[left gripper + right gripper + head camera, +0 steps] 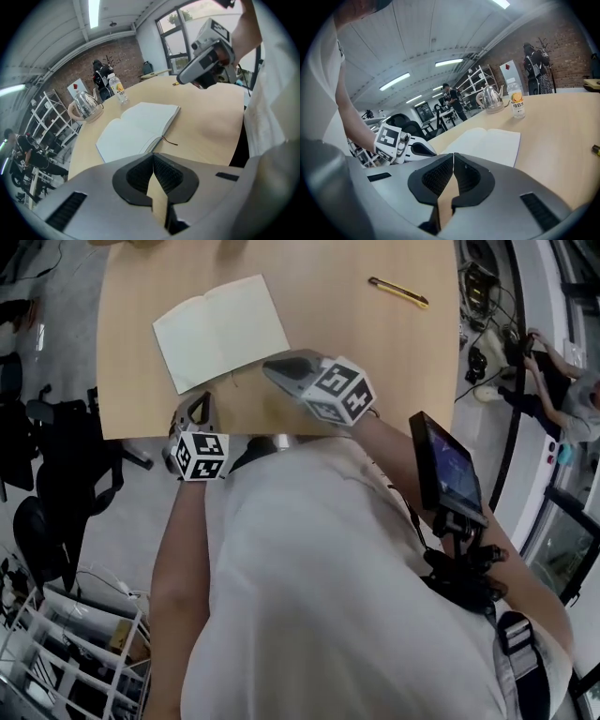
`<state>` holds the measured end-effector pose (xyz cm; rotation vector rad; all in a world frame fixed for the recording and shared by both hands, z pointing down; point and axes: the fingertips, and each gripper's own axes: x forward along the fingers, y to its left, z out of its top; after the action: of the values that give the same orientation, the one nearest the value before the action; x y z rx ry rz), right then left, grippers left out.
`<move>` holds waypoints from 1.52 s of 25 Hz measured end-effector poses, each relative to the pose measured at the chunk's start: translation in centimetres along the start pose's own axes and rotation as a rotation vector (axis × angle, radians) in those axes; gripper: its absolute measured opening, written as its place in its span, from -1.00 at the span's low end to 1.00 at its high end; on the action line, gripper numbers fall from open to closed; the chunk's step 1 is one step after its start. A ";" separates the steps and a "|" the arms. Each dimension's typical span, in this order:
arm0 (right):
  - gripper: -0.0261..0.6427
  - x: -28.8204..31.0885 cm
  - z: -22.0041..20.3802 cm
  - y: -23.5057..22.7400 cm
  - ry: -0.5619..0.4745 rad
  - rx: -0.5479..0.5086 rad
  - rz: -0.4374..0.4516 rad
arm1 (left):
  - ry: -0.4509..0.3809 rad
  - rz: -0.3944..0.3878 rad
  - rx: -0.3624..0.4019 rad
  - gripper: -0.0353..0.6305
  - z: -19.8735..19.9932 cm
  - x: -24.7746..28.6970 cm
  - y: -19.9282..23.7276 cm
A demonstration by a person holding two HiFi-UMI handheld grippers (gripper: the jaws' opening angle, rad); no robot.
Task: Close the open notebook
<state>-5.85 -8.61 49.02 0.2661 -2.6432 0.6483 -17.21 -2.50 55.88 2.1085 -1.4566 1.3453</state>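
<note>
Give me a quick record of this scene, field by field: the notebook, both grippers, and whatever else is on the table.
notebook: open, lying flat, blank pages up
table: light wood
left gripper: fingers together, empty, at the table's near edge, short of the notebook
right gripper: fingers together, empty, by the notebook's near edge, contact unclear
other items: yellow utility knife, kettle, bottle
task status: notebook not yet closed

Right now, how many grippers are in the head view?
2. The left gripper at the table's near edge, short of the notebook; right gripper over the table by the notebook's near right corner.
</note>
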 end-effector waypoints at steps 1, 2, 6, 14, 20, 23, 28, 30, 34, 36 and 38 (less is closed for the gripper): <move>-0.87 -0.3 0.0 -0.2 0.000 0.004 -0.005 | 0.000 0.005 0.006 -0.88 0.0 0.0 -0.1; -0.87 -0.6 -0.2 -0.4 0.006 0.010 -0.012 | -0.003 0.008 0.010 -0.88 0.1 -0.1 -0.4; -0.87 -1.1 -1.0 -1.0 0.031 0.032 -0.030 | -0.024 0.050 0.042 -0.88 0.7 -0.1 0.1; -0.87 -2.3 -0.8 -1.0 -0.005 0.074 -0.086 | 0.011 0.126 0.261 -0.88 -1.1 1.4 1.3; -0.87 -3.5 -2.0 -1.6 -0.002 0.116 -0.126 | 0.041 0.144 0.338 -0.64 -1.3 2.5 0.6; -0.87 -3.7 -2.2 -1.5 -0.002 0.120 -0.124 | 0.062 0.170 0.360 -0.59 -1.5 2.9 0.4; -0.87 -3.8 -2.1 -1.7 -0.004 0.132 -0.132 | 0.050 0.203 0.440 -0.58 -0.5 2.8 0.1; -0.87 -3.7 -2.1 -1.7 -0.007 0.137 -0.134 | 0.038 0.216 0.439 -0.58 -0.2 2.3 0.0; -0.87 -3.6 -1.9 -1.7 -0.012 0.144 -0.132 | 0.004 0.241 0.449 -0.58 0.6 1.0 0.0; -0.87 -3.5 -1.8 -1.7 -0.014 0.146 -0.131 | 0.002 0.243 0.463 -0.58 0.6 1.2 0.1; -0.87 -3.5 -1.8 -1.8 -0.013 0.148 -0.130 | 0.015 0.240 0.472 -0.58 0.4 1.7 0.5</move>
<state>-1.60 -8.96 49.73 0.4818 -2.5678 0.8014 -17.23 -4.03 56.87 2.2303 -1.5434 1.9552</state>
